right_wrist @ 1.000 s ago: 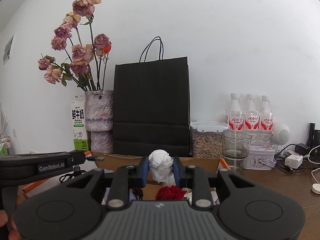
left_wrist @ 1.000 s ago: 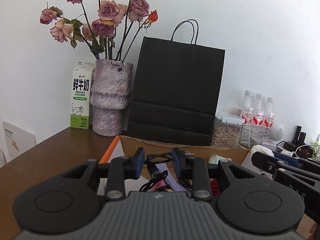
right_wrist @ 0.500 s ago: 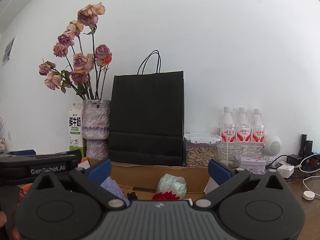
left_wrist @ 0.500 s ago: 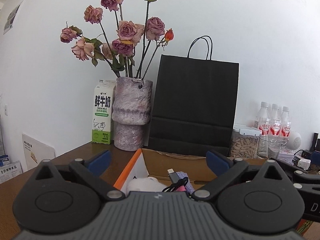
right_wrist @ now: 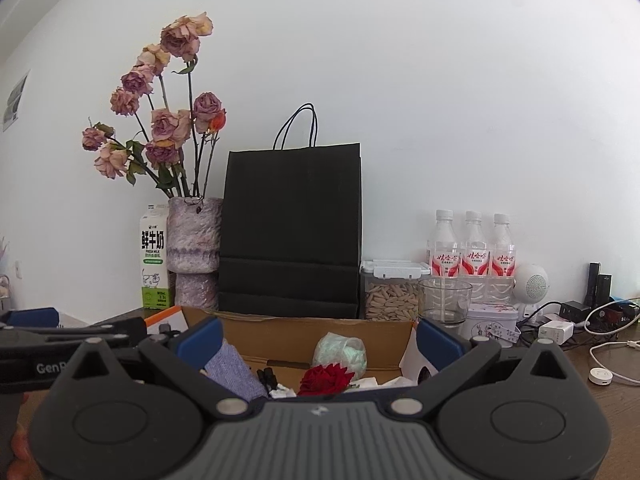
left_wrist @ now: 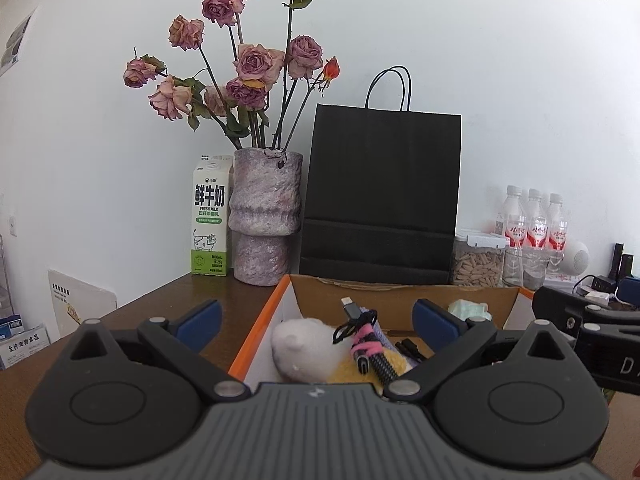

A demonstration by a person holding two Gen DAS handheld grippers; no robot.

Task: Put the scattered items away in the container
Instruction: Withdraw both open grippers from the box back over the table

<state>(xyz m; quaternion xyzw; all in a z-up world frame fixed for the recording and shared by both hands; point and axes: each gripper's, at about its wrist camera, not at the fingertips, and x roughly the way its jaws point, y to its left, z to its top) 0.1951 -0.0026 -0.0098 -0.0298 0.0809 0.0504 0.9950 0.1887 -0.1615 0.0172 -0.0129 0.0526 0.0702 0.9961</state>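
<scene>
Box (left_wrist: pixel 404 294): cardboard, open-topped, orange along its left rim, standing on the brown surface (left_wrist: pixel 188 300) in front of both claws.
Box contents, left view: white and yellow plush toy (left_wrist: pixel 308 350) against the left wall; a bundled cable (left_wrist: pixel 362 340) tied with pink lies on top of it; a pale green crumpled wad (left_wrist: pixel 468 308) near the far right corner.
Box contents, right view: red rose head (right_wrist: pixel 326 378) near the middle, the green wad just behind it, a lavender cloth (right_wrist: pixel 234 370) to the left, small black pieces between cloth and rose.
Left claw (left_wrist: pixel 316 318): jaws spread fully wide, blue pads far apart, nothing between them; it sits over the box's near left corner.
Right claw (right_wrist: pixel 318 340): jaws spread fully wide, gripping nothing; the box interior shows between the pads.
Behind the box: black paper bag (left_wrist: pixel 382 196) upright against the white wall.
Left of the bag: mottled purple vase (left_wrist: pixel 264 216) of dried roses, with a milk carton (left_wrist: pixel 210 216) just beside it.
Right of the bag: clear canister of seeds (right_wrist: pixel 390 292), a glass cup (right_wrist: pixel 444 300), three water bottles (right_wrist: pixel 472 248), a white tin, chargers and cords.
</scene>
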